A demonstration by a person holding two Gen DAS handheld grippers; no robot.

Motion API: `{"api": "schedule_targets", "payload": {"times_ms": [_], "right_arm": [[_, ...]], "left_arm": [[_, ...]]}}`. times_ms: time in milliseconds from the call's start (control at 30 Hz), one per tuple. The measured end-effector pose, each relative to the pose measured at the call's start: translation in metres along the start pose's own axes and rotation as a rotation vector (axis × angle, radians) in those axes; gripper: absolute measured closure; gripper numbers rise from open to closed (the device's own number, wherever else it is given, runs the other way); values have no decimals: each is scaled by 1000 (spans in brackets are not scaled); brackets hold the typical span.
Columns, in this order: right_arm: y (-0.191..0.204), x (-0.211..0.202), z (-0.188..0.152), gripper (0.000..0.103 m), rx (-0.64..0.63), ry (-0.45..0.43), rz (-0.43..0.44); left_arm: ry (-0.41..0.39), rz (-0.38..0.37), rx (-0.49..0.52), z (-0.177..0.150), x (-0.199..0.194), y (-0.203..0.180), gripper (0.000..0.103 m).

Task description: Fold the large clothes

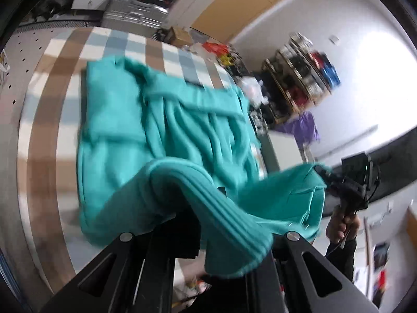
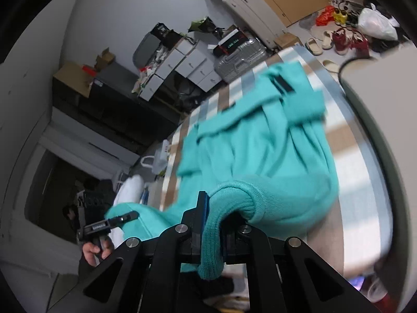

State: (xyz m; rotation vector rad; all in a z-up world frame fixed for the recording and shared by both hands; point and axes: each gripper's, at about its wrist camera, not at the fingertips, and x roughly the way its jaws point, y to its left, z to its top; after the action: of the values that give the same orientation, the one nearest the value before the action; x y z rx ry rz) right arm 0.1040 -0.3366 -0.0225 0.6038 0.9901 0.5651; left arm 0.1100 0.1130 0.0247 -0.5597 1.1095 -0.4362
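Both claws pinching ribbed hem: left claw (image 1: 208, 216), right claw (image 2: 211, 237), teal sweater (image 1: 166, 120) lifted at near edge, rest lying on checked bed (image 1: 65, 60). My risk call: thick knit may slip a claw, fold goes skewed; sleeves bunch underneath.

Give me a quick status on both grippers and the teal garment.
Left gripper and right gripper both shut on the teal garment's ribbed hem, near edge lifted. Far part resting on the checked bed. Nothing in the way.
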Motion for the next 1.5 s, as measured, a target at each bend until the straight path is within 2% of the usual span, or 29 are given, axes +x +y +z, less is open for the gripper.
{"api": "schedule_targets", "payload": {"times_ms": [100, 167, 267, 367, 433, 500, 567, 633, 667, 700, 767, 833, 967, 1000, 1100, 1200, 1300, 1367, 1433, 1467, 1500], "right_arm": [[-4, 28, 62, 95, 51, 39, -81], [-16, 50, 96, 95, 111, 64, -119], [-42, 89, 139, 95, 199, 108, -181], [-73, 132, 168, 95, 295, 134, -164], [-89, 152, 177, 95, 313, 106, -147], [-107, 173, 178, 92, 328, 120, -123], [-125, 184, 170, 91, 369, 118, -83], [-132, 182, 162, 84, 363, 101, 10], [-130, 174, 157, 72, 324, 82, 53], [-127, 169, 157, 51, 275, 77, 72], [-112, 152, 154, 30, 76, 86, 66], [-106, 137, 151, 27, 12, 59, -6], [-95, 107, 144, 24, -73, -13, -68], [-88, 104, 142, 19, -129, -33, -113], [-74, 106, 135, 17, -287, -65, -219], [-77, 126, 134, 17, -331, -31, -262], [-81, 148, 135, 17, -315, 8, -253], [-81, 157, 132, 19, -337, 28, -274], [-77, 162, 127, 35, -382, 43, -278], [-75, 162, 126, 46, -408, 40, -318], [-72, 163, 123, 68, -435, 37, -369]], "left_arm": [[-19, 7, -101, 51, 8, 24, 97], [6, 1, -158, 75, 22, 41, 97], [26, -7, -255, 94, 50, 73, 97], [11, -24, -299, 101, 67, 91, 97], [53, -35, -341, 102, 86, 109, 93], [82, -27, -360, 99, 96, 117, 91], [62, -32, -325, 93, 86, 113, 91], [43, -14, -249, 86, 76, 101, 86], [25, -8, -224, 81, 68, 96, 73], [1, -1, -202, 76, 59, 91, 45], [-57, 42, -183, 71, 43, 89, 14], [-96, 67, -169, 71, 30, 94, 14], [-69, 135, -138, 71, 35, 107, 14], [-60, 132, -148, 69, 39, 113, 14], [-53, 108, -163, 79, 57, 122, 14], [-50, 136, -119, 86, 66, 119, 14], [40, 124, -37, 88, 86, 108, 14], [53, 156, 2, 86, 89, 104, 16], [29, 171, 25, 83, 86, 101, 36], [20, 183, 34, 82, 83, 100, 58], [9, 192, 38, 80, 79, 101, 88]]}}
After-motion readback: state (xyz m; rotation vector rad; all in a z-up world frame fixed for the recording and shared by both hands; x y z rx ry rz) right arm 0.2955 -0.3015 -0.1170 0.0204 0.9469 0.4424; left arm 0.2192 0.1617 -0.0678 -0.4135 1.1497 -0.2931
